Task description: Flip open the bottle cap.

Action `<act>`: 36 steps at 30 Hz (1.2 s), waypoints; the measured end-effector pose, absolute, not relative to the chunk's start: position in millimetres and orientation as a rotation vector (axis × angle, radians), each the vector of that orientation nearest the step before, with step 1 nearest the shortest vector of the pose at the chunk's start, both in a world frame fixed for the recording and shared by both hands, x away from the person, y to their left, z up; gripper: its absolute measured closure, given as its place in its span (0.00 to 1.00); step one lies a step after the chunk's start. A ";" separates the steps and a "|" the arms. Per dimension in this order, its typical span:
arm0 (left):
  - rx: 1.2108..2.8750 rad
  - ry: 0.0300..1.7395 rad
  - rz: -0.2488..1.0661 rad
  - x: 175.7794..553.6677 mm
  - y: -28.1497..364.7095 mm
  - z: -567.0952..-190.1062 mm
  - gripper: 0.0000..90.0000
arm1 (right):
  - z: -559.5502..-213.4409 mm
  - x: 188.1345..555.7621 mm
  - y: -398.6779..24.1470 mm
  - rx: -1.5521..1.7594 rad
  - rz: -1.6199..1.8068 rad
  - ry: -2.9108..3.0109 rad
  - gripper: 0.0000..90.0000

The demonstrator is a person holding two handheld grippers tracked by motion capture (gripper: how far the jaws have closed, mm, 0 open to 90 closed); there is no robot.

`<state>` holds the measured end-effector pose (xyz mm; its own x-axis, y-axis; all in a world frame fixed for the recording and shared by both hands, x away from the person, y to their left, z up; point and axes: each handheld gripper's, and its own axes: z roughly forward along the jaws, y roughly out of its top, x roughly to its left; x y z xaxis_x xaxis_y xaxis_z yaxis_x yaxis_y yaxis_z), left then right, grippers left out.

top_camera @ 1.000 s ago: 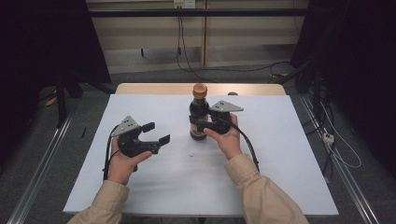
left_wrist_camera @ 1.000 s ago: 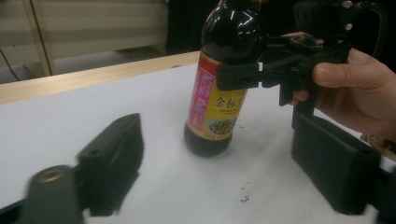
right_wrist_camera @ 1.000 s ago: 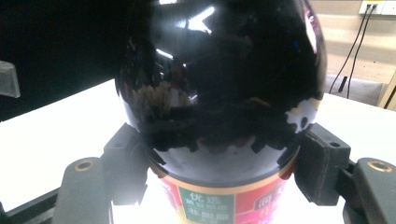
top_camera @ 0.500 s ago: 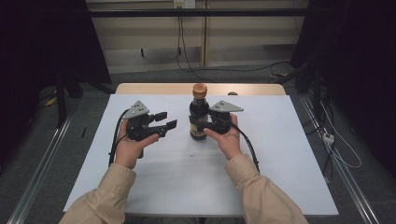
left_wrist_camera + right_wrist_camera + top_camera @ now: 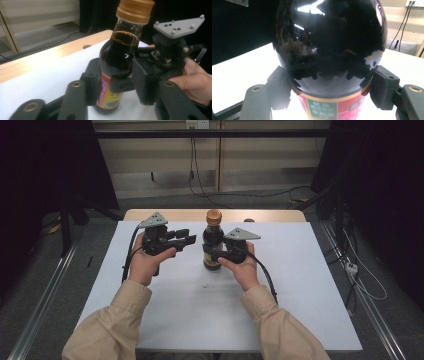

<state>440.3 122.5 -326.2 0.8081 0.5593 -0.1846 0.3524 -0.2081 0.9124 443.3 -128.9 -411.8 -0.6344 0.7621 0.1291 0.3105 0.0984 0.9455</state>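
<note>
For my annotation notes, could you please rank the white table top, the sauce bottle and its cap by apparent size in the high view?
1. White table top, largest.
2. Sauce bottle.
3. Bottle cap, smallest.

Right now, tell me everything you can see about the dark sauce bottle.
The bottle is glass, filled nearly to the neck with dark liquid, and closed with an orange-brown ribbed cap. A red, yellow and green label wraps its lower body. It stands upright on the white table. The right gripper clamps its body; the left gripper hovers beside it, open.

The left gripper [image 5: 186, 240] has risen and swung in beside the bottle [image 5: 213, 241].
</note>
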 end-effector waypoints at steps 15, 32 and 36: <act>1.867 0.674 0.177 452.4 114.6 -303.5 0.96 | -412.5 443.3 -128.7 1.051 1.548 1.989 0.32; 1.926 0.648 0.179 459.6 100.9 -287.6 1.00 | -413.1 442.9 -128.5 1.053 1.545 1.988 0.32; 1.947 0.639 0.174 462.3 95.4 -284.5 1.00 | -413.1 442.7 -128.5 1.053 1.542 1.989 0.32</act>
